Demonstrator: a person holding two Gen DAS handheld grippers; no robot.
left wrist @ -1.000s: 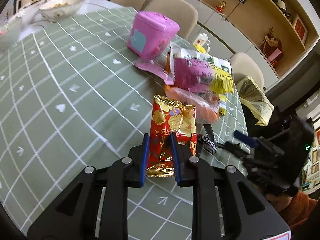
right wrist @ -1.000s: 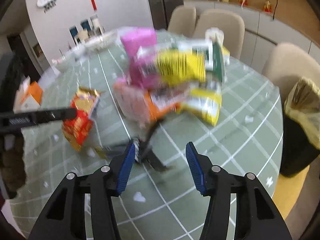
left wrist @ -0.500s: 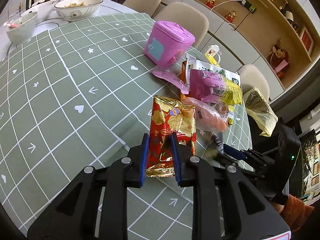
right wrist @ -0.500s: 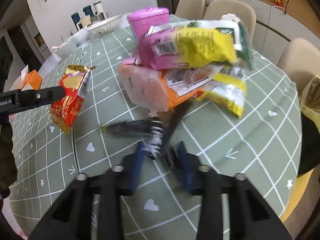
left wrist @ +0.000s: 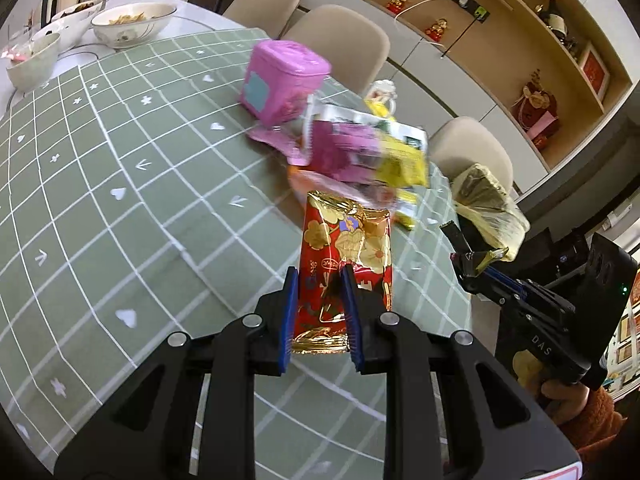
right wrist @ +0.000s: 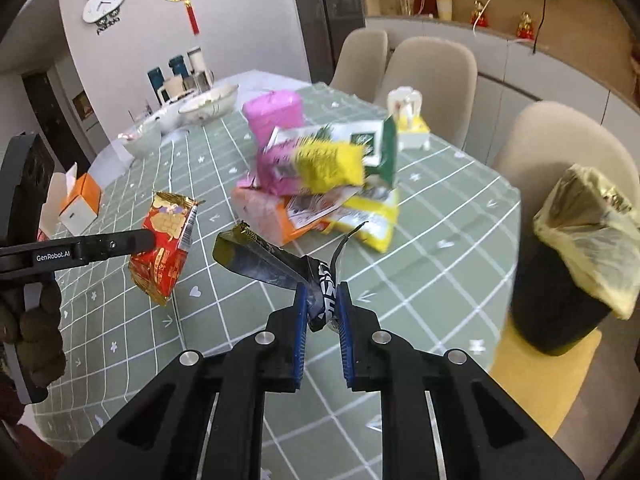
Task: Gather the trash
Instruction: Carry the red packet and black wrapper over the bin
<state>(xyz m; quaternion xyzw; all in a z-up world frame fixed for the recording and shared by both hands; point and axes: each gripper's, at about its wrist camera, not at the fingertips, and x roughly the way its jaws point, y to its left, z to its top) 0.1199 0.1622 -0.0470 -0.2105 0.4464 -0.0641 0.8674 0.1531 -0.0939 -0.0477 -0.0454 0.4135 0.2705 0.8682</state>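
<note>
My left gripper (left wrist: 320, 284) is shut on a red and gold snack packet (left wrist: 347, 256) and holds it above the table; the packet also shows in the right wrist view (right wrist: 166, 248). My right gripper (right wrist: 323, 300) is shut on a black foil wrapper (right wrist: 264, 260), lifted off the table; this wrapper also shows in the left wrist view (left wrist: 464, 256). A pile of pink, yellow and orange wrappers (right wrist: 320, 188) lies on the green checked tablecloth (right wrist: 440, 216). A black bin with a yellow liner (right wrist: 576, 264) stands beside the table at the right.
A pink tin (left wrist: 282, 80) stands behind the pile. A small white and yellow toy (right wrist: 406, 124) is near the far edge. Bowls (left wrist: 132, 24) and an orange box (right wrist: 78, 200) sit on the table's left part. Beige chairs (right wrist: 432, 76) ring the far side.
My right gripper closed on the black wrapper and lifted it off the table. My left gripper kept the red packet and rose a little.
</note>
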